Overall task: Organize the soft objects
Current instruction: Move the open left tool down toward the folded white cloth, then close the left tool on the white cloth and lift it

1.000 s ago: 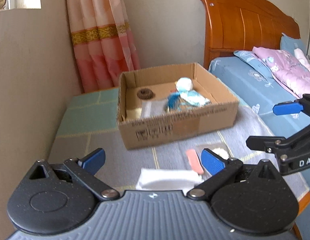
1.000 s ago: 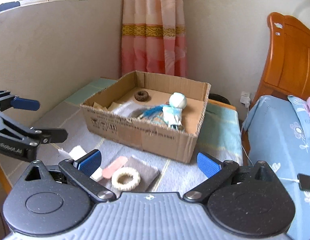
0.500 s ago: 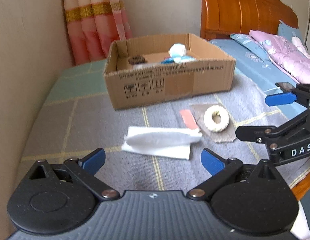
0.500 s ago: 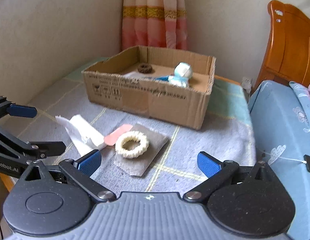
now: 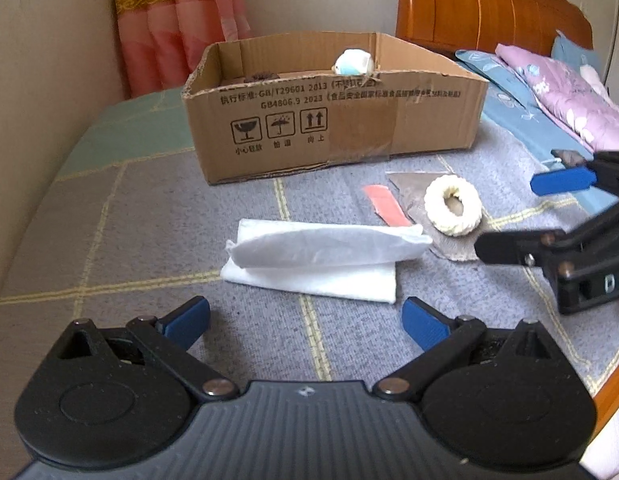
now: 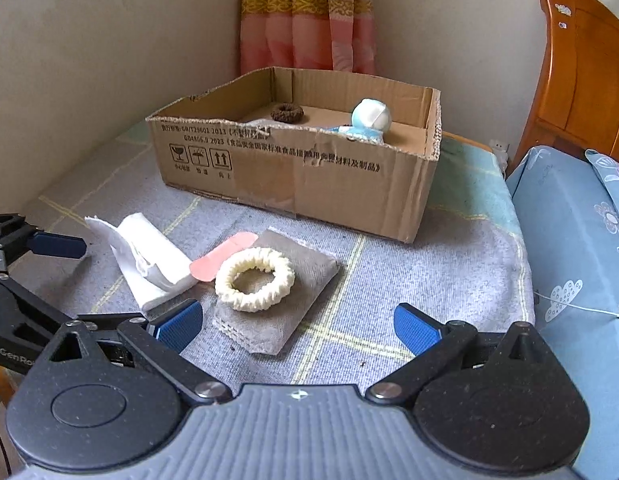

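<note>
Folded white cloth point(image 5: 321, 258) lies just ahead of the left gripper point(image 5: 305, 320), whose jaws are spread wide and empty, low over the grey blanket point(image 5: 149, 208). Right of the cloth: pink strip point(image 6: 225, 256), then cream scrunchie point(image 6: 254, 279) on a grey pad point(image 6: 293, 312), directly ahead of the right gripper point(image 6: 297, 324), its jaws likewise spread, holding nothing. Cardboard box point(image 6: 309, 176) sits beyond both, doll point(image 6: 369, 118) and dark scrunchie point(image 6: 287, 112) inside.
</note>
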`<act>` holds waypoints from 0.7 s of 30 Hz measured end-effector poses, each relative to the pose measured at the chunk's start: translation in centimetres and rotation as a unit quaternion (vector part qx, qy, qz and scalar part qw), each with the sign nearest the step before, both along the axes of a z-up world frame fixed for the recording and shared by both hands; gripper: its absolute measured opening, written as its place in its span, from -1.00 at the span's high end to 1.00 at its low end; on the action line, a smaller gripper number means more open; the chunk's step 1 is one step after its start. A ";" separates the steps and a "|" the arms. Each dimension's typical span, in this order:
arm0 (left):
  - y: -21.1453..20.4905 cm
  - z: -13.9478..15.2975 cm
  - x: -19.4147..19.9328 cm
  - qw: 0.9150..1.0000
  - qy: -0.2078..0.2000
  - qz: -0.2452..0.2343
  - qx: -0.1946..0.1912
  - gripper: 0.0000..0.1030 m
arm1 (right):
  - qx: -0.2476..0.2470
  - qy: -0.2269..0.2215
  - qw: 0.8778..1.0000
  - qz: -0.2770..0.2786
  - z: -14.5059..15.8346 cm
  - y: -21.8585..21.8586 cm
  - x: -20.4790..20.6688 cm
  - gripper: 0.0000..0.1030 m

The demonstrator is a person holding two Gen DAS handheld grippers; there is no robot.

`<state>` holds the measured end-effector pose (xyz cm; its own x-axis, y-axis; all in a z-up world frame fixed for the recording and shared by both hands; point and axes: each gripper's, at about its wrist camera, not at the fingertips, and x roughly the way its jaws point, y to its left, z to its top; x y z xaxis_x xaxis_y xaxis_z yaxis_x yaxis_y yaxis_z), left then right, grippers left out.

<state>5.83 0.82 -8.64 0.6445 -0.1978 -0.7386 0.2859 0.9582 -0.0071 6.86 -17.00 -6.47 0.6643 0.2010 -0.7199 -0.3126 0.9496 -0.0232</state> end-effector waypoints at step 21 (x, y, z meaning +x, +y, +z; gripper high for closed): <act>-1.6 3.8 0.4 0.996 -0.059 -0.060 0.032 -0.99 | -0.032 -0.002 0.999 0.020 -0.5 0.4 0.4 -1.00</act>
<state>6.26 -0.74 -4.83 0.7027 -0.2325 -0.6725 0.3929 0.9148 0.0942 7.22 -16.65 -7.00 0.6591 0.1810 -0.7300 -0.3494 0.9332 -0.0841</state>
